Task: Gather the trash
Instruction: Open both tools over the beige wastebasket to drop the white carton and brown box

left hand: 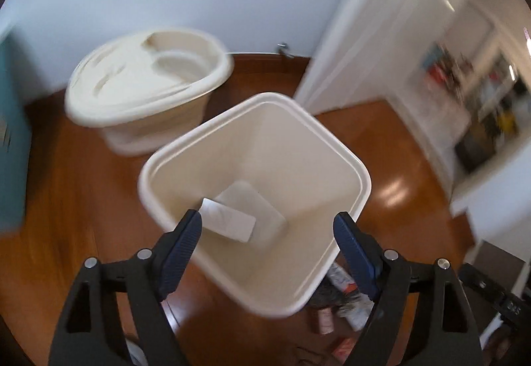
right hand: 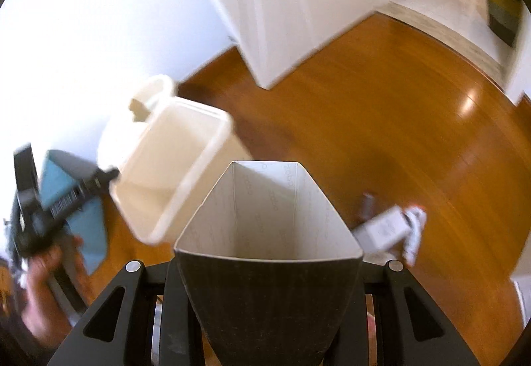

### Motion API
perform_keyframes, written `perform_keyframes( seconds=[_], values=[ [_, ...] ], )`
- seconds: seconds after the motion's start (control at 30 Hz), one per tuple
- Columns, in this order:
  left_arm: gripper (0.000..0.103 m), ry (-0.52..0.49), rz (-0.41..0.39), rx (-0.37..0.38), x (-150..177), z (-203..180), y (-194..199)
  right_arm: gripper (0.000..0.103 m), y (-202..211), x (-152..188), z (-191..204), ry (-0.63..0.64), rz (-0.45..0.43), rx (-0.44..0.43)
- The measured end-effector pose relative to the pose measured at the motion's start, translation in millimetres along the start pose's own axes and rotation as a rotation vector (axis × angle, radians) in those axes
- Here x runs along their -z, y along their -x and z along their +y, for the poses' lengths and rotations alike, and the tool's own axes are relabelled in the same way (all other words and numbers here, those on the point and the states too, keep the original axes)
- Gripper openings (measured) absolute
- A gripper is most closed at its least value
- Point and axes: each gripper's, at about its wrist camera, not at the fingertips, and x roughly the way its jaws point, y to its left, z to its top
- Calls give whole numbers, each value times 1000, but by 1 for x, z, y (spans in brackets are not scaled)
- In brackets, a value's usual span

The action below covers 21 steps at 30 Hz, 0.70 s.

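A cream square trash bin (left hand: 332, 153) stands on the wooden floor, seen from above in the left wrist view. A white flat packet (left hand: 229, 220) lies inside it. My left gripper (left hand: 267, 228) is open and empty just above the bin's near rim. In the right wrist view my right gripper (right hand: 267, 253) is shut on an open grey cardboard box (right hand: 265, 293), held above the floor to the right of the bin (right hand: 166, 180). The left gripper (right hand: 66, 203) and the hand holding it show at the left. Loose trash (right hand: 391, 226) lies on the floor at the right.
A cream lidded bucket (left hand: 146, 87) stands behind the bin near the wall. A white door (left hand: 381, 34) is at the right. More wrappers (left hand: 341, 303) lie on the floor beside the bin. A teal object (left hand: 13, 147) stands at the left.
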Motion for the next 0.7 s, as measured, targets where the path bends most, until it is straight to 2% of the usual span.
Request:
perform_keyframes(
  seconds=[0.07,0.13,0.23,0.3,0.37,0.4,0.43,0.47,0.57,0.7],
  values=[
    [81,84,-5,0,22,16,19,36,-11,-17,32,16,-3,-58],
    [81,121,-23,-17,40,32,29,36,-25,-33,60,21,-12,-105],
    [81,168,-36,-47,54,62,34,36,-54,-55,98,15,-11,-173],
    [81,178,-20,-60,53,71,27,37,-80,-69,121,20,-5,-179],
    [81,186,-8,-62,52,76,24,40,-110,-79,137,9,31,-191],
    [81,192,-12,-64,51,79,25,52,-126,-82,145,6,62,-156],
    [82,196,-17,-61,51,81,25,68,-136,-81,150,5,77,-134],
    [81,198,-24,-56,48,81,25,72,-142,-82,153,1,90,-127],
    [82,180,-35,-52,45,78,25,73,-145,-83,153,3,127,-131],
    [81,153,-20,-49,48,72,22,73,-111,-62,120,-2,219,-139]
  ],
)
